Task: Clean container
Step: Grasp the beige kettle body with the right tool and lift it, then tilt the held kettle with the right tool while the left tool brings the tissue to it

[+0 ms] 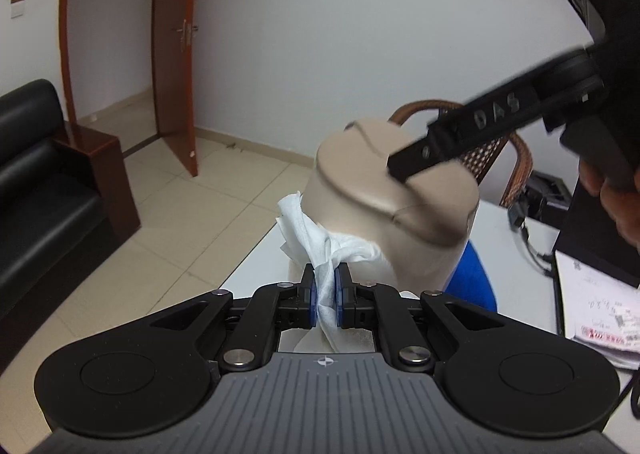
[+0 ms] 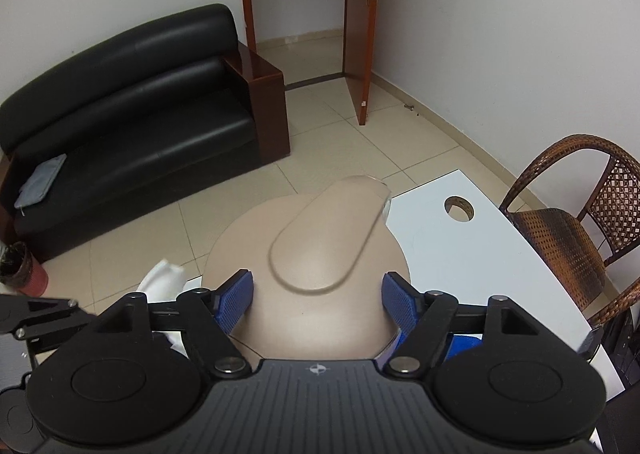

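Container [image 2: 308,254] in right tool [image 2: 316,300], left tool [image 1: 325,296] pinching tissue [image 1: 320,250]

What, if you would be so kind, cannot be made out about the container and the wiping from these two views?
- Left wrist view: the tissue, pinched in the left gripper, hides where it meets the container.
- Right wrist view: the lid hides the container's side wall; whether the right gripper pads press it is unclear.
- Both views: the container's inside is hidden by its lid.
- Left wrist view: the papers' print is too small.
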